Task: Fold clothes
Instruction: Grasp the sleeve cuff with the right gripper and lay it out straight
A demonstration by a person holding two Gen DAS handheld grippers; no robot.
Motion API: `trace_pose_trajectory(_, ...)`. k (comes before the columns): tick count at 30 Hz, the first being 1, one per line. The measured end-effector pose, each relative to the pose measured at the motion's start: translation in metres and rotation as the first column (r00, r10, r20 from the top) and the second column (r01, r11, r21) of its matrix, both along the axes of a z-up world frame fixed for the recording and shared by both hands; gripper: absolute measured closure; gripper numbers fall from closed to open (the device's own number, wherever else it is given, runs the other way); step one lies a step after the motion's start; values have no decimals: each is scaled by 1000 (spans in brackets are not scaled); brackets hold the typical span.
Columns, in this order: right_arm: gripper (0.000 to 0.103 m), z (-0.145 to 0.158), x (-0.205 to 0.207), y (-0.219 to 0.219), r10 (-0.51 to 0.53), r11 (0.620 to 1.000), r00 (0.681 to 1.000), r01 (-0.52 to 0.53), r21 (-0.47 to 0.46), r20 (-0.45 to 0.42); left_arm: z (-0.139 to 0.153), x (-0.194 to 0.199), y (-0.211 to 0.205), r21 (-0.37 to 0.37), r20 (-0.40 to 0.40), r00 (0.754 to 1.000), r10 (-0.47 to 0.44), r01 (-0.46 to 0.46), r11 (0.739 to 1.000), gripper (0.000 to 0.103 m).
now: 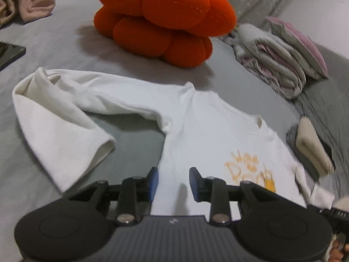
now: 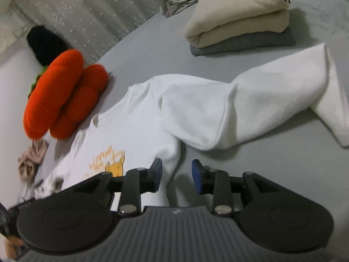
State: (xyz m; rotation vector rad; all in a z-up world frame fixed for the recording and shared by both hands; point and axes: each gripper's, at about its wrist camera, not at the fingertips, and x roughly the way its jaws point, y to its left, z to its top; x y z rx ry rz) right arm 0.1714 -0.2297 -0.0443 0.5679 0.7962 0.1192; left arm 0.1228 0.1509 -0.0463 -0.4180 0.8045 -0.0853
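A white long-sleeved shirt (image 1: 196, 128) with an orange print (image 1: 250, 170) lies flat on the grey bed sheet (image 1: 65, 50). Its left sleeve (image 1: 56, 118) is bent back on itself. My left gripper (image 1: 173, 182) is open and empty, low over the shirt's left side below the armpit. In the right wrist view the shirt (image 2: 135, 128) shows with its right sleeve (image 2: 261, 104) stretched out and bent at the end. My right gripper (image 2: 177, 175) is open and empty, over the shirt's right side edge below the armpit.
An orange plush cushion (image 1: 161, 19) sits beyond the collar. Folded grey and pink bedding (image 1: 281, 61) lies at the right. A folded cream garment on a grey one (image 2: 237, 24) lies beyond the right sleeve. A crumpled beige cloth (image 1: 26, 4) lies far left. A dark tablet (image 1: 8, 53) is at the left edge.
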Motion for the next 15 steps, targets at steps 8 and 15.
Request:
trace_pose_trajectory(8, 69, 1, -32, 2, 59, 996, 998, -60, -66, -16, 2, -25, 6, 34, -22, 999, -39, 39, 999, 72)
trace_pose_trajectory(15, 69, 1, -41, 7, 74, 996, 997, -75, -44, -11, 2, -37, 6, 32, -31, 998, -47, 48, 998, 72)
